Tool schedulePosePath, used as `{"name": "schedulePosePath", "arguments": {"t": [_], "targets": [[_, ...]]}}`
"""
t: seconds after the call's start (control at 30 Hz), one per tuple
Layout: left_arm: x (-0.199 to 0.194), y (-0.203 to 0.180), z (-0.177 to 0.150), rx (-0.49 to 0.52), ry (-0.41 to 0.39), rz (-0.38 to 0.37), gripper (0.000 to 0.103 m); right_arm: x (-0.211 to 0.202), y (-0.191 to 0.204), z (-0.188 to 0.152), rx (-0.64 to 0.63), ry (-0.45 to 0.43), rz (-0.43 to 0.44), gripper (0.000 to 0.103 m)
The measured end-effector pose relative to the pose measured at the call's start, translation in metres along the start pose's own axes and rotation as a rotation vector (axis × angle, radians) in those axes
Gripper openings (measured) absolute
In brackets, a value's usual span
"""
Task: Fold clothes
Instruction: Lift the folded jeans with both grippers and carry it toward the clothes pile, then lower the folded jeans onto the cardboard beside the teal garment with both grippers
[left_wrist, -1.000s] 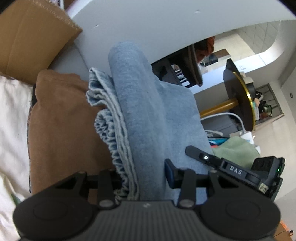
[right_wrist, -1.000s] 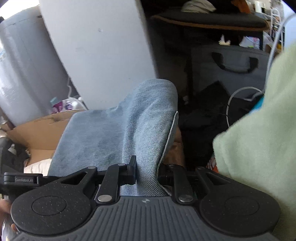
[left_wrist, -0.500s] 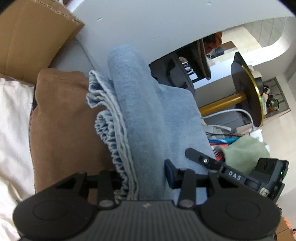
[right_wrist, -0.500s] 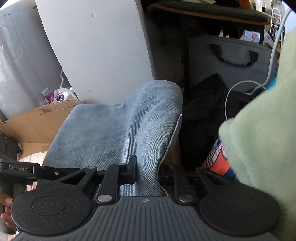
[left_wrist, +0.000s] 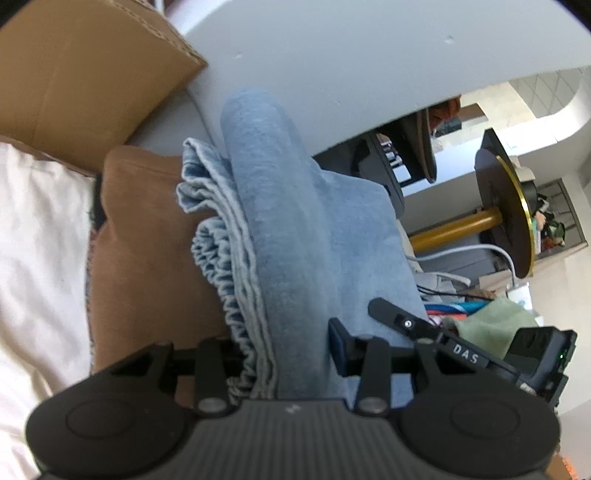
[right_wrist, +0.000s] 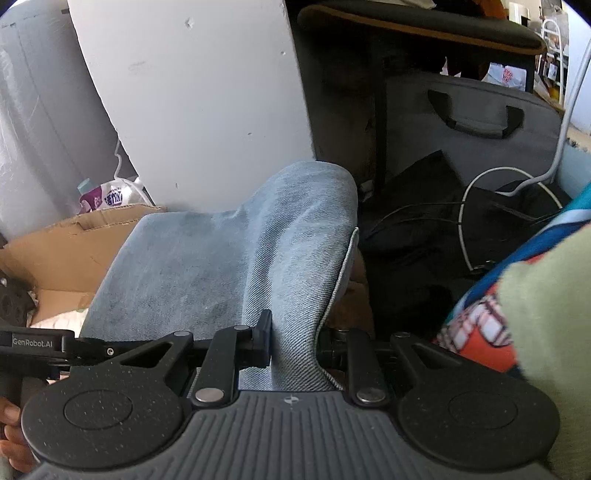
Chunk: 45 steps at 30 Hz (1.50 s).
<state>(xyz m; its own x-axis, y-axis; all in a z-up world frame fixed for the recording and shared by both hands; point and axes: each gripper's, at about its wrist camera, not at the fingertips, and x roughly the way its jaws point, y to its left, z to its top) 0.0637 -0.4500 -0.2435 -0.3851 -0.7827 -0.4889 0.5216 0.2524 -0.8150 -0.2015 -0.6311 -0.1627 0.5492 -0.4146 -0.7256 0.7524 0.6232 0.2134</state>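
Note:
A folded light-blue denim garment (left_wrist: 295, 240) hangs between both grippers. My left gripper (left_wrist: 284, 354) is shut on its thick bunched edge, where the gathered waistband (left_wrist: 225, 280) shows. In the right wrist view the same denim (right_wrist: 229, 258) stretches away from my right gripper (right_wrist: 291, 343), which is shut on a narrower fold near the stitched hem. The right gripper's body (left_wrist: 461, 354) shows at the lower right of the left wrist view. Under the denim lies a brown cloth (left_wrist: 147, 258).
A white cloth (left_wrist: 37, 258) and a cardboard box (left_wrist: 81, 66) lie to the left. A pale green garment (right_wrist: 546, 332) over a patterned one (right_wrist: 480, 332) fills the right side. A white panel (right_wrist: 199, 92), a grey case (right_wrist: 480, 122) and cables (right_wrist: 465, 221) stand beyond.
The right gripper has sunk and shifted with the denim in it; the green garment now sits lower right and the patterned cloth shows. The left gripper has barely moved.

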Motion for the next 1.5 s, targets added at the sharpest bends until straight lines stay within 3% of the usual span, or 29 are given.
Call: {"name": "schedulePosePath", "arguments": {"t": [0.13, 0.33, 0.6, 0.73, 0.87, 1.07, 1.13, 1.23, 1.33, 1.5], "targets": [[0.002, 0.005, 0.001, -0.008, -0.008, 0.022, 0.042, 0.01, 0.001, 0.002, 0.029, -0.01, 0.017, 0.021], [0.016, 0.028, -0.001, -0.025, 0.005, 0.072, 0.043, 0.048, -0.008, -0.01, 0.051, 0.048, 0.03, 0.022], [0.028, 0.035, 0.0, -0.026, 0.009, 0.051, 0.043, 0.065, -0.015, -0.012, 0.047, 0.048, -0.005, 0.024], [0.029, 0.042, -0.002, 0.009, 0.032, 0.093, 0.047, 0.075, -0.014, -0.019, 0.011, 0.052, -0.053, 0.033], [0.022, 0.026, 0.007, 0.082, 0.061, 0.173, 0.058, 0.08, -0.02, -0.027, 0.023, 0.038, -0.056, 0.034], [-0.002, 0.004, 0.032, 0.179, 0.072, 0.265, 0.053, 0.079, -0.019, -0.027, 0.009, 0.034, -0.066, 0.034], [-0.011, -0.006, 0.039, 0.226, 0.039, 0.309, 0.053, 0.078, -0.017, -0.028, 0.007, 0.031, -0.069, 0.034], [-0.026, -0.019, 0.05, 0.258, 0.006, 0.328, 0.053, 0.077, -0.017, -0.029, 0.008, 0.024, -0.069, 0.034], [-0.029, -0.034, 0.062, 0.266, -0.015, 0.3, 0.053, 0.076, -0.018, -0.03, 0.011, 0.022, -0.061, 0.034], [-0.006, -0.048, 0.063, 0.305, 0.047, 0.293, 0.049, 0.077, -0.02, -0.03, 0.026, 0.02, -0.055, 0.034]]}}
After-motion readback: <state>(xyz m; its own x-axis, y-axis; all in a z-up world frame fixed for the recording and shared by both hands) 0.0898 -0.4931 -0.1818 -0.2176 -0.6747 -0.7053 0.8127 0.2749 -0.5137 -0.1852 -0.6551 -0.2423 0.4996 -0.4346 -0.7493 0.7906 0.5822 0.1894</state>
